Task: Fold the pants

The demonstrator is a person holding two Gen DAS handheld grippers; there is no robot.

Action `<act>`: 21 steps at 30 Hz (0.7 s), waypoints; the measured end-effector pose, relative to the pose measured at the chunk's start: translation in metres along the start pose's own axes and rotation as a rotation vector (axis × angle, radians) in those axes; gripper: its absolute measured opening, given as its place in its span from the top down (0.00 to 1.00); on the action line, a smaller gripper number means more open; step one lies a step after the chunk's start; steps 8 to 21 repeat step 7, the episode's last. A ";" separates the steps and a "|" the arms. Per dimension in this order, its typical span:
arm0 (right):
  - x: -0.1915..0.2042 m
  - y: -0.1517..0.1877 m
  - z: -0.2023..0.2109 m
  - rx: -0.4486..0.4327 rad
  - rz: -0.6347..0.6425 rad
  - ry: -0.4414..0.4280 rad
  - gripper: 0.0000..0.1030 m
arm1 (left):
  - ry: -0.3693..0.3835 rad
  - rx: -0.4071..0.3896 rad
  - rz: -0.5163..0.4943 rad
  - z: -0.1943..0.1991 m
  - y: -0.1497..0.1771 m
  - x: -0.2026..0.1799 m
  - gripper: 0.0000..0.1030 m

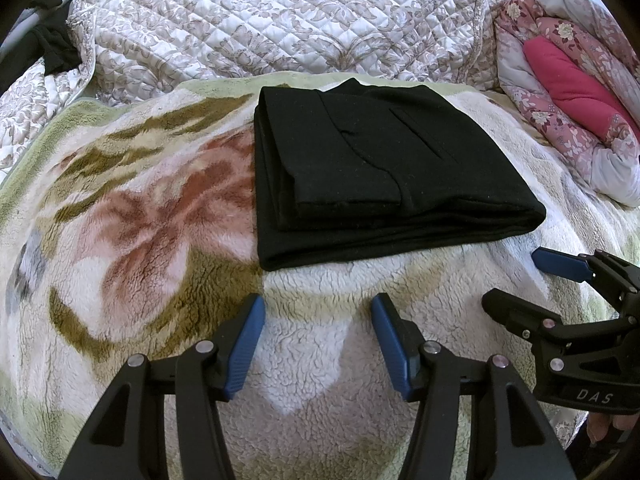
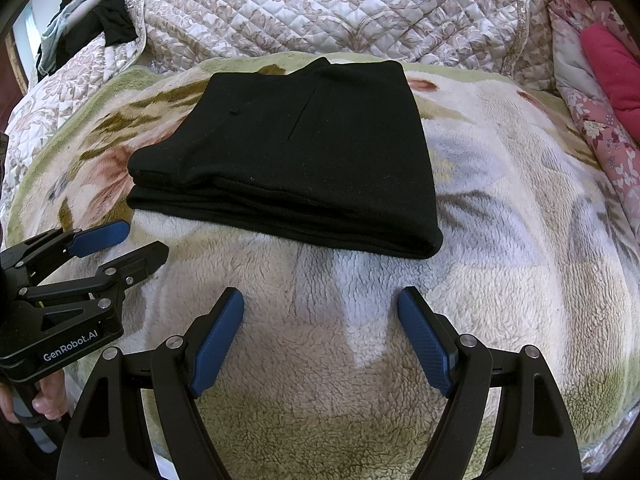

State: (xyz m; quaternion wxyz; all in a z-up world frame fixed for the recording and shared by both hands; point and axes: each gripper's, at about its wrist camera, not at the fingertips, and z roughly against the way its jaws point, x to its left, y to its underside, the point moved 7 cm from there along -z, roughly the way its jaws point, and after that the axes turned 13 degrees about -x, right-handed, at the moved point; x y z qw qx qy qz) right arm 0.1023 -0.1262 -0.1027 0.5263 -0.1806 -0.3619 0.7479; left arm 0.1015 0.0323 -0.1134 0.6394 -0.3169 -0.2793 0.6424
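The black pants (image 1: 384, 168) lie folded into a compact stacked rectangle on the fleece blanket (image 1: 132, 216); in the right wrist view the pants (image 2: 296, 160) sit just beyond my grippers. My left gripper (image 1: 318, 308) hovers open over bare fleece, a short way in front of the pants' near edge, nothing between its blue pads. My right gripper (image 2: 320, 300) is likewise open and empty in front of the bundle. Each gripper shows in the other's view: the right one (image 1: 516, 280) at the right side, the left one (image 2: 138, 240) at the left, both clear of the cloth.
A quilted floral bedspread (image 1: 280, 16) covers the bed behind the blanket. A rolled pink floral quilt with a red lining (image 1: 568, 80) lies at the right. Dark clothing (image 2: 108, 24) hangs at the far left. A person's fingers (image 2: 44, 400) hold the left gripper's handle.
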 end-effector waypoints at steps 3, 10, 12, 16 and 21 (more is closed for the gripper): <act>0.000 0.000 0.000 0.000 0.002 0.000 0.23 | 0.000 0.000 -0.006 0.000 0.000 0.000 0.43; 0.000 0.000 0.000 -0.001 0.001 -0.001 0.23 | 0.001 -0.004 0.002 0.001 -0.001 0.000 0.43; 0.000 0.000 0.000 -0.001 0.001 -0.001 0.23 | 0.001 -0.004 0.002 0.001 -0.001 0.000 0.43; 0.000 0.000 0.000 -0.001 0.001 -0.001 0.23 | 0.001 -0.004 0.002 0.001 -0.001 0.000 0.43; 0.000 0.000 0.000 -0.001 0.001 -0.001 0.23 | 0.001 -0.004 0.002 0.001 -0.001 0.000 0.43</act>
